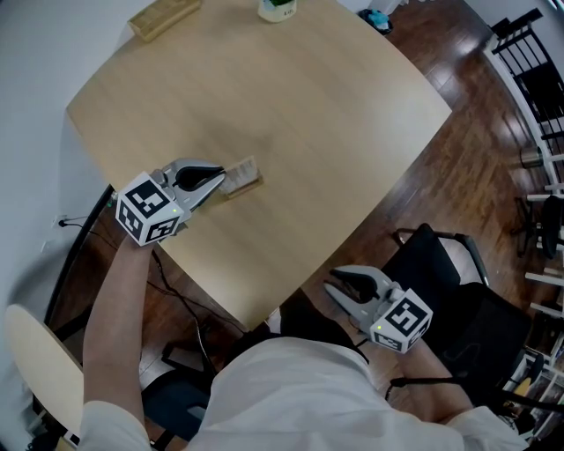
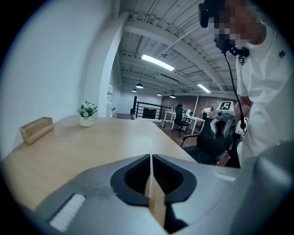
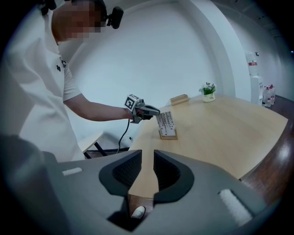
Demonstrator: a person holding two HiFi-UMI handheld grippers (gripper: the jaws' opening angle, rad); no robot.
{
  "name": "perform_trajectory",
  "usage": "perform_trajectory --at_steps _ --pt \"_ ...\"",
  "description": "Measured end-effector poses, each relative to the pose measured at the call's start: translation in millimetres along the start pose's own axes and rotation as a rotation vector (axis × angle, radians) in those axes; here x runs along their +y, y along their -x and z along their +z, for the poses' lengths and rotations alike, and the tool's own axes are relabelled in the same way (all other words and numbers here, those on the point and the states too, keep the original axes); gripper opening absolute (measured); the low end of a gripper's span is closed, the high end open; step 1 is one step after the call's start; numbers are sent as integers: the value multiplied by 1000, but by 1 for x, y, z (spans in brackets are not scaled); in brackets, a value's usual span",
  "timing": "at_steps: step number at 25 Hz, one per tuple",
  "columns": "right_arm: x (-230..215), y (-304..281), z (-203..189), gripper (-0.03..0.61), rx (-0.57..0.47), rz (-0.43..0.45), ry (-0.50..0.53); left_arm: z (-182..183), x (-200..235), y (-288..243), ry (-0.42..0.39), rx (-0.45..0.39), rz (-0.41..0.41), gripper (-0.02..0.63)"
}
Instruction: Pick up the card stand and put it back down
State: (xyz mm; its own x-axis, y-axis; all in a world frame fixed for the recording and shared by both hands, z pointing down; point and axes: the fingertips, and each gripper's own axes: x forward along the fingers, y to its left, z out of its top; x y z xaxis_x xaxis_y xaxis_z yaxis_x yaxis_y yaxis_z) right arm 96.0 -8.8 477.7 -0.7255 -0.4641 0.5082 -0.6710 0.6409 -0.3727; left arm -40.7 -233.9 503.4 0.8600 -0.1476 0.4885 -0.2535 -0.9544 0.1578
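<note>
Tabletop (image 1: 291, 106) first, and the pale wood filled most of the head view, bare through its middle, with the black chair (image 1: 458, 291) off its edge at 4 o'clock. On to the tools, and the left gripper (image 1: 220, 176) reached in over the 9 o'clock edge with its claw pinched down to a thin slit on the card stand (image 1: 241, 175). Its own view showed a pale sliver of the card between the pads, and the right gripper view showed the tips right at the end of the sheet. The right gripper (image 1: 333, 291) hung off the table at 5 o'clock above the person's lap, its claw narrowly parted with nothing in it, only table edge and floor showing through the gap. As for the stand itself, it sat low at the table's 9 o'clock side, wooden base toward the surface, but whether that base was resting on the wood or a touch above it could not be told. Further back, a wooden box (image 1: 163, 16) lay at 11 o'clock and a small plant pot (image 1: 278, 9) at 12 o'clock, both well apart from the action. By my reading the pickup half looked done, or at least the grip was on, and what remained was to settle the base flat, let the claw go and draw the left gripper clear without tipping the light stand.
</note>
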Motion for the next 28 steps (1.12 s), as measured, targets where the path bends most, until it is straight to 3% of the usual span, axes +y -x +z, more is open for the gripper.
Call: perform_trajectory --at_steps 19,22,25,28 --pt "3 1 -6 87 0 15 0 -13 3 -7 13 18 25 21" --pt "3 1 -6 86 -1 20 4 -8 7 -4 17 2 45 44" --pt "5 2 -5 86 0 28 13 1 9 6 16 -26 85 49" --pt "7 1 0 87 -6 40 34 18 14 32 22 -75 204 49"
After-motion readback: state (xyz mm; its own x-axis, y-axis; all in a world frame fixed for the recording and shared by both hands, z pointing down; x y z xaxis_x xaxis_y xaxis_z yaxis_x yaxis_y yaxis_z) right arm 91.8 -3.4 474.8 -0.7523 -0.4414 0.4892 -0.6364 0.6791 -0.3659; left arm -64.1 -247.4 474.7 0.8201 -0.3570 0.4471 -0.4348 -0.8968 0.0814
